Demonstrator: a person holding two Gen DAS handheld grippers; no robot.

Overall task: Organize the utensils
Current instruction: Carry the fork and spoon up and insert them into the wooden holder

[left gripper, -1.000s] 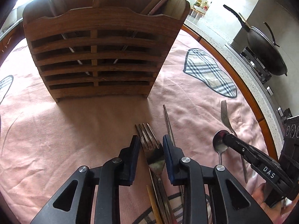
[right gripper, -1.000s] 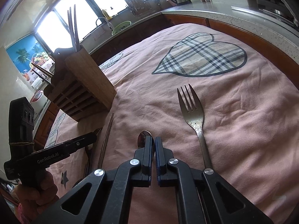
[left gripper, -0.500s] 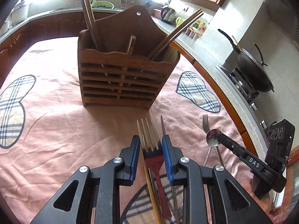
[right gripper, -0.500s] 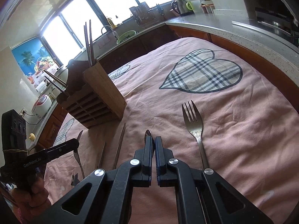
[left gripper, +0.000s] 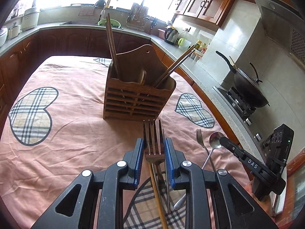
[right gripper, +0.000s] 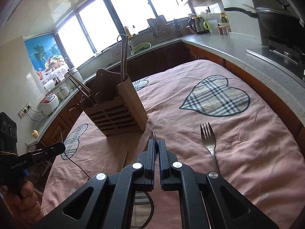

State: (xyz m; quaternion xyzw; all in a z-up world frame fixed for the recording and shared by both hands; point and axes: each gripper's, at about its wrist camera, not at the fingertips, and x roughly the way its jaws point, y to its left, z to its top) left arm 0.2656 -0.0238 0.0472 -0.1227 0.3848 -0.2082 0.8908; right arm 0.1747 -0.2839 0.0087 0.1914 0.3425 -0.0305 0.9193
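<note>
My left gripper [left gripper: 154, 145] is shut on a metal fork [left gripper: 153, 139] and holds it above the pink cloth, tines pointing at the wooden utensil holder [left gripper: 137, 93]. My right gripper [right gripper: 156, 144] is shut on a spoon [right gripper: 152, 136], seen edge-on, lifted above the cloth; the spoon's bowl [left gripper: 216, 137] shows in the left wrist view at that gripper's tip. The holder [right gripper: 116, 112] has chopsticks in both its compartments. A second fork [right gripper: 208, 143] lies on the cloth to the right of my right gripper.
Chopsticks [left gripper: 160, 194] lie on the cloth under my left gripper. A pink tablecloth [right gripper: 219, 126] with plaid hearts covers the table. A counter with a wok [left gripper: 247, 87] on a stove runs along the right. A kettle [left gripper: 170, 35] stands at the back.
Both grippers have risen from the cloth and pulled back, the left with the fork, the right with the spoon. The holder looks farther away now.
</note>
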